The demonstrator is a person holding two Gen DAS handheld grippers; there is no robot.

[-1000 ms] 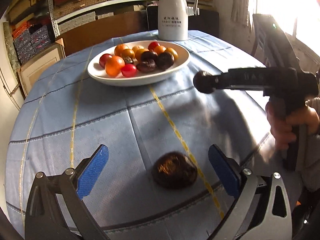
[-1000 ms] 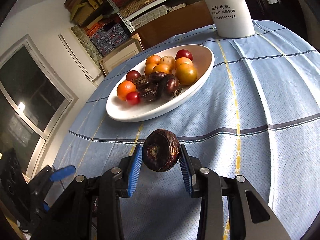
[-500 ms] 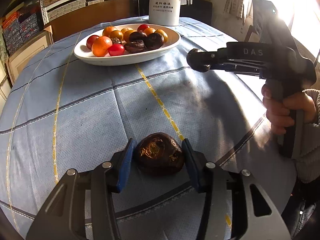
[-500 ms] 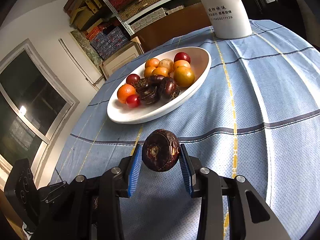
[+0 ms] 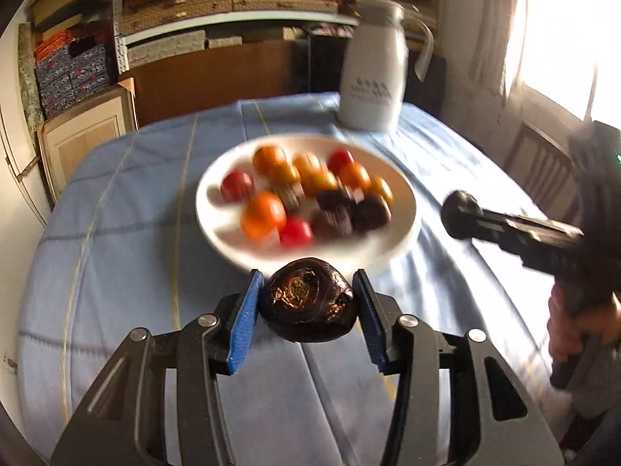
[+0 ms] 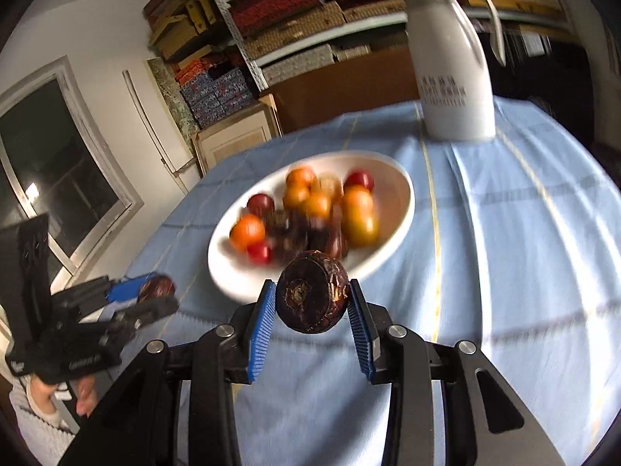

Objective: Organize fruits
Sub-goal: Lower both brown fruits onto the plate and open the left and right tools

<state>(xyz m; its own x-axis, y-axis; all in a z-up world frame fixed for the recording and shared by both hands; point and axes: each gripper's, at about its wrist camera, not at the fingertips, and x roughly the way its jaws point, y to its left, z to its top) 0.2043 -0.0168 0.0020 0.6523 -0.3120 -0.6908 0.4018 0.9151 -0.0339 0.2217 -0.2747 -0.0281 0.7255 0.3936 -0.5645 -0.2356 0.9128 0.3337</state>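
Round table w/ pale blue cloth (image 5: 116, 264), yellow and grey stripes crossing it, filling most of both views

Behind it: shelving (image 5: 233, 19) packed w/ woven and patterned boxes, brown cupboard below, bright window at far right of left wrist view

Tall white jug (image 5: 372, 73) w/ handle, upright at far edge of cloth, just behind the dish; same jug (image 6: 454, 70) in right wrist view, dark print on its side

White oval dish (image 5: 403, 209) mid-table, blurred, holding orange fruits (image 5: 264, 215), red ones (image 5: 295, 233) and dark brown ones (image 5: 368, 211) bunched together; in right wrist view dish (image 6: 399, 198) sits just beyond the held fruit

Left gripper (image 5: 307, 303): blue pads (image 5: 243, 322) pinching a dark brown wrinkled fruit (image 5: 308, 305), gold-ish marks on its face, lifted clear of cloth, near rim of dish right behind it. Seen from the other side too, low left, left gripper (image 6: 153, 293) w/ dark fruit at its tip, hand (image 6: 83, 392) and knit sleeve under it

Right gripper (image 6: 312, 299): pads clamped on a second dark round fruit (image 6: 313, 297), stem end facing cam, held above cloth in front of dish. From left wrist view only its black body (image 5: 516, 233) visible at right, pointing toward dish, hand (image 5: 582, 330) round the grip; jaws not visible there
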